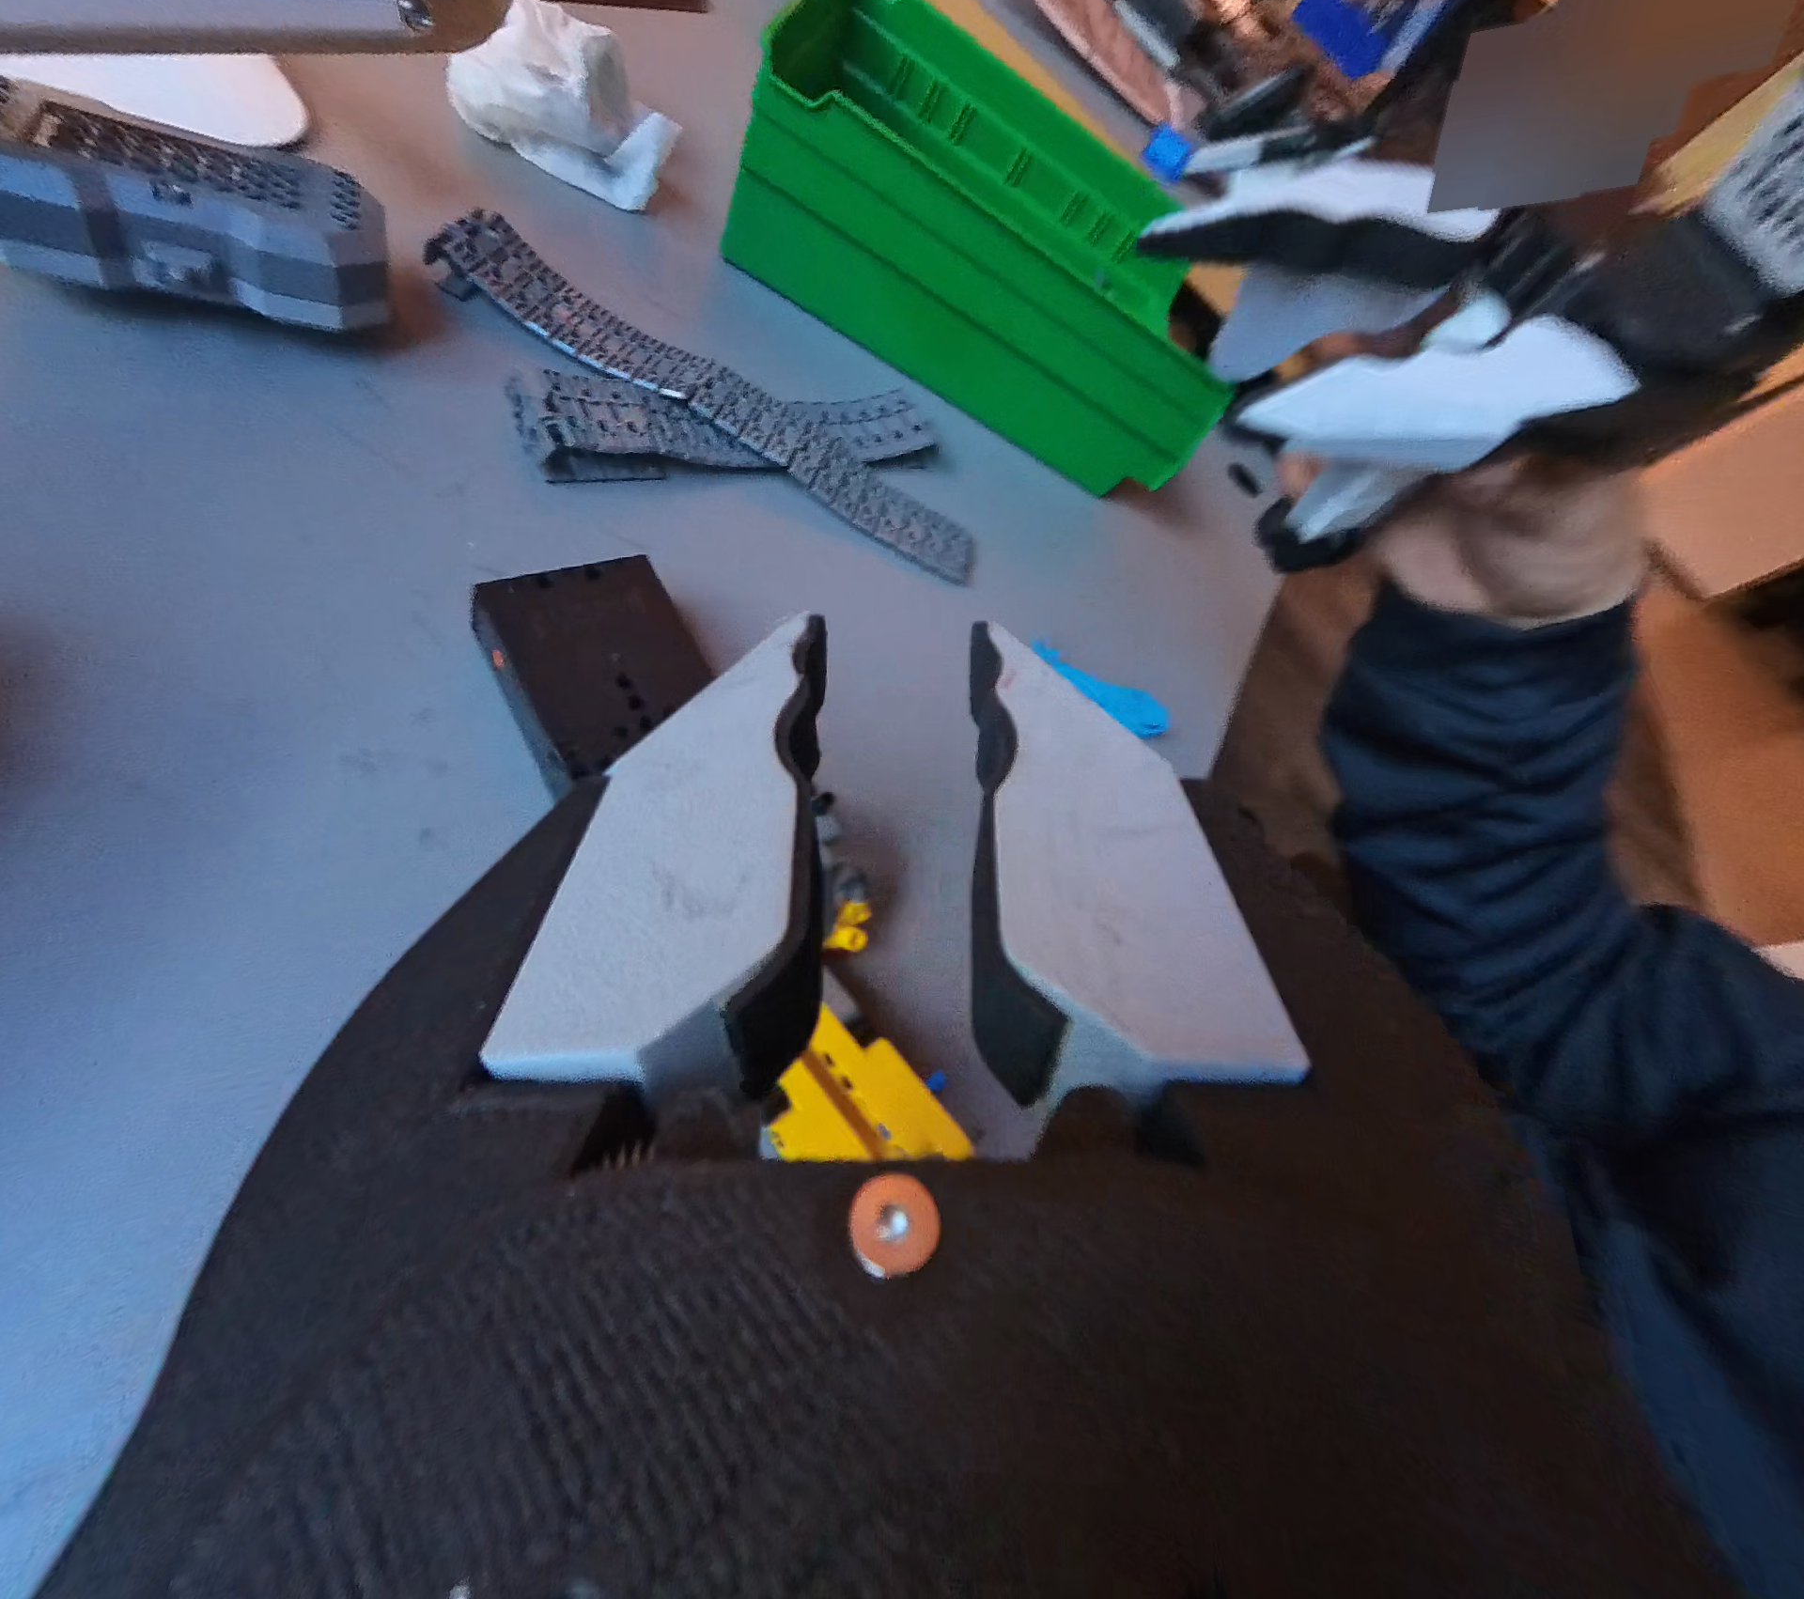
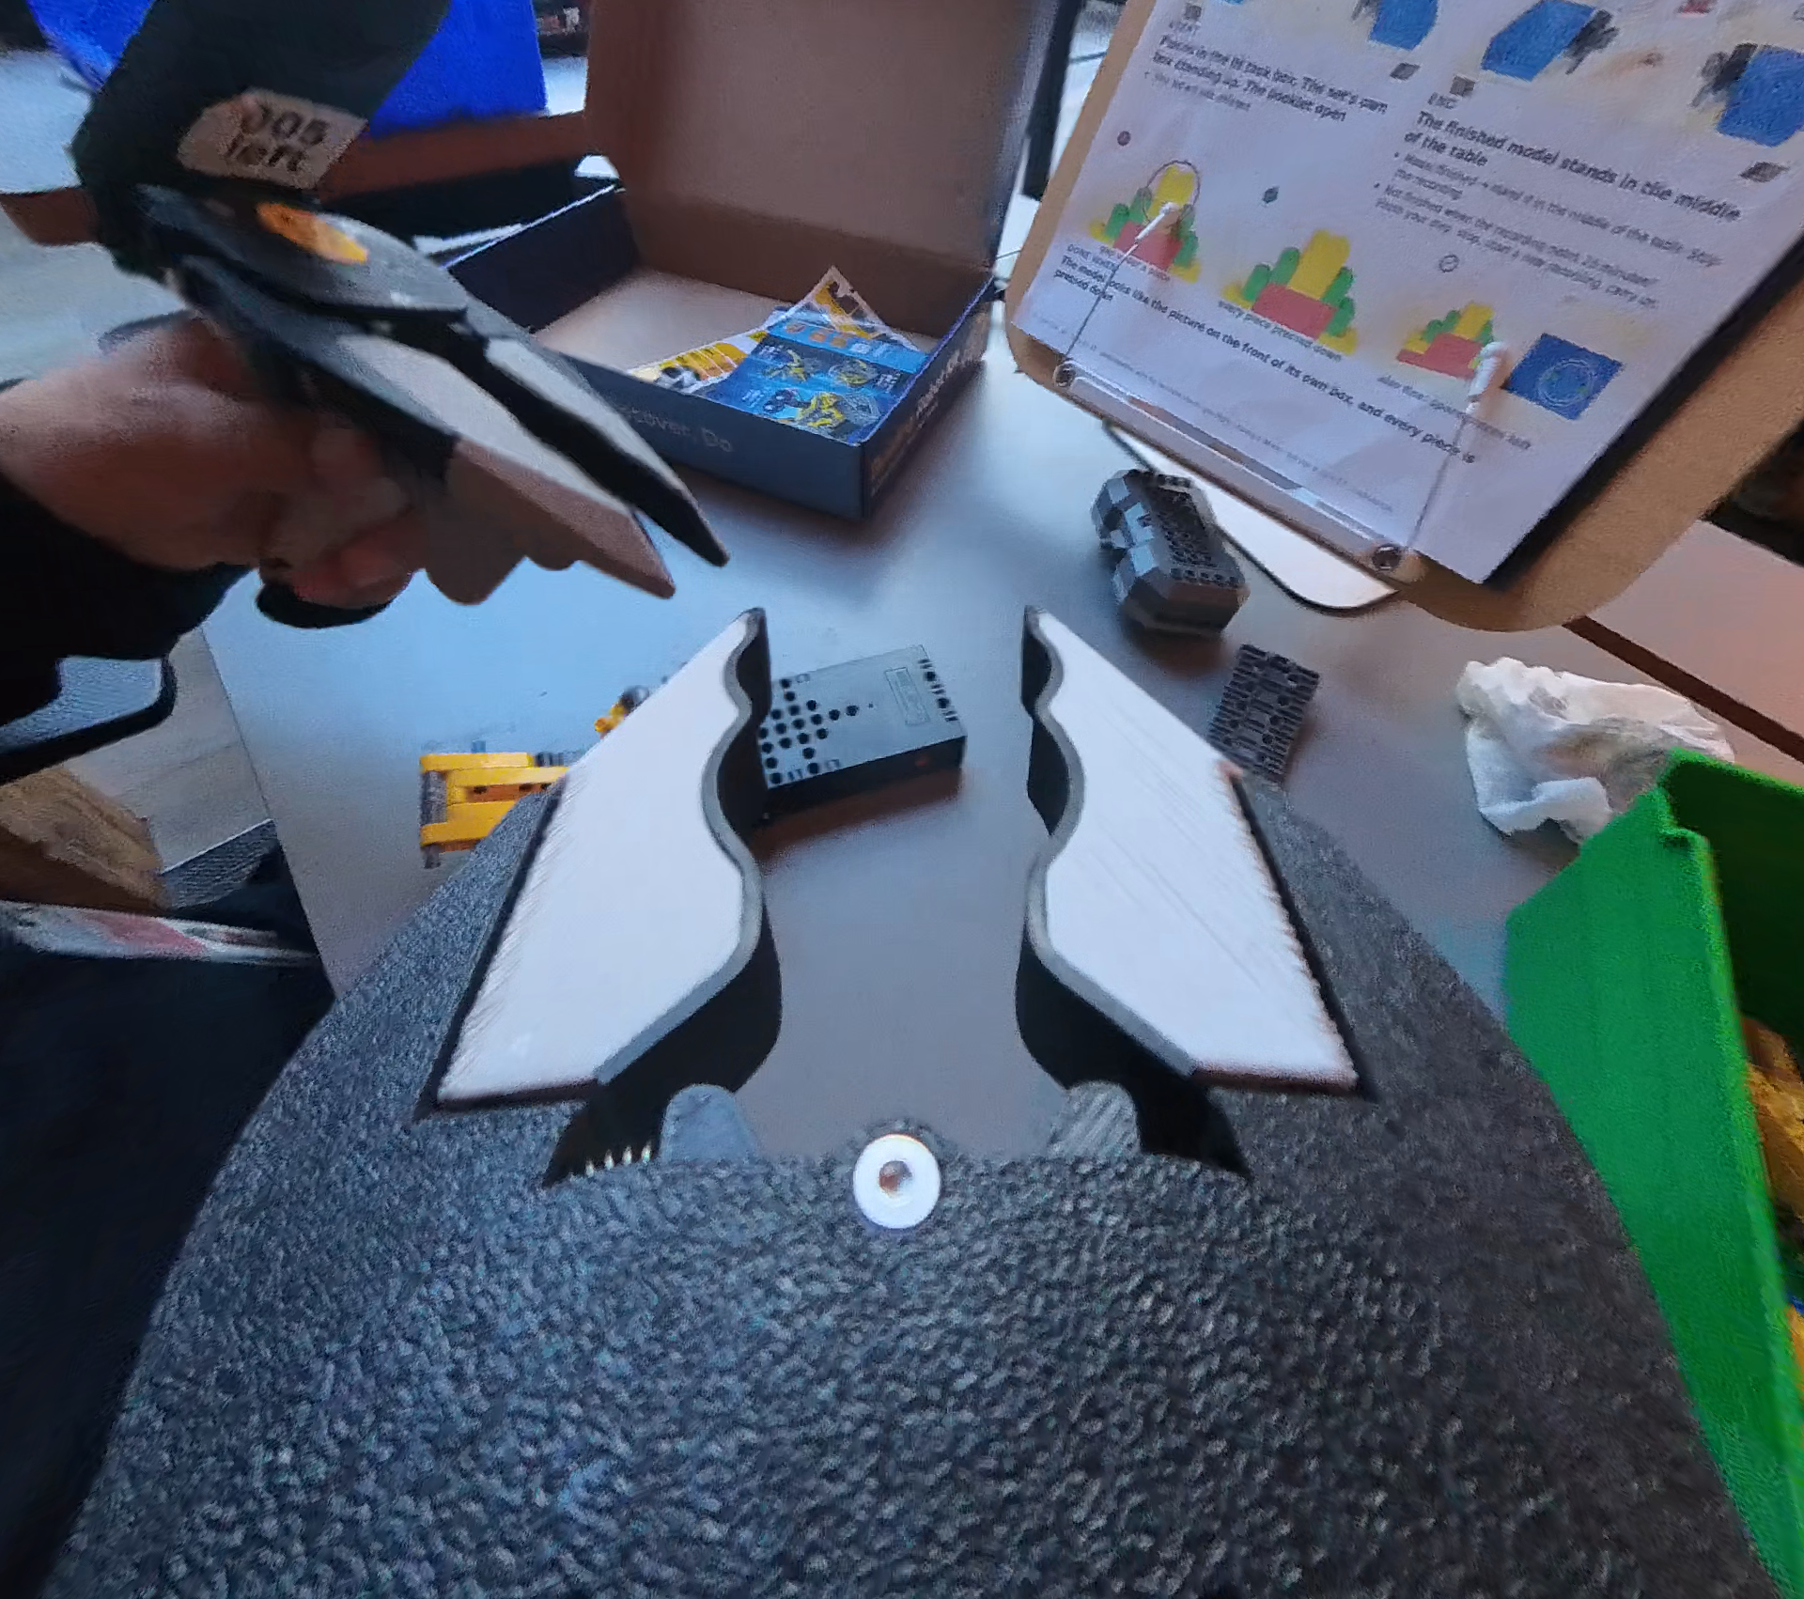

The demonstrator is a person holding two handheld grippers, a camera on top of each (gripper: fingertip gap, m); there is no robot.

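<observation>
My left gripper (image 1: 896, 654) is open and empty above the grey table, with a yellow brick model part (image 1: 859, 1093) lying below between its fingers. A black perforated box (image 1: 586, 664) lies just left of its tips. My right gripper (image 2: 893, 635) is open and empty, with the same black box (image 2: 859, 732) on the table just ahead, between its fingertips. The left gripper (image 2: 688, 566) also shows at upper left in the right wrist view, held in a hand. The right gripper (image 1: 1191, 327) shows at right in the left wrist view, beside the green bin.
Grey track strips (image 1: 703, 400) lie mid-table. A green bin (image 1: 937, 234) stands behind them and holds yellow pieces (image 2: 1777, 1093). Also here are a grey block model (image 2: 1167, 552), a crumpled tissue (image 2: 1572, 742), an open cardboard box (image 2: 781, 88) with a booklet (image 2: 800, 371), and a sheet on a stand (image 2: 1415, 186).
</observation>
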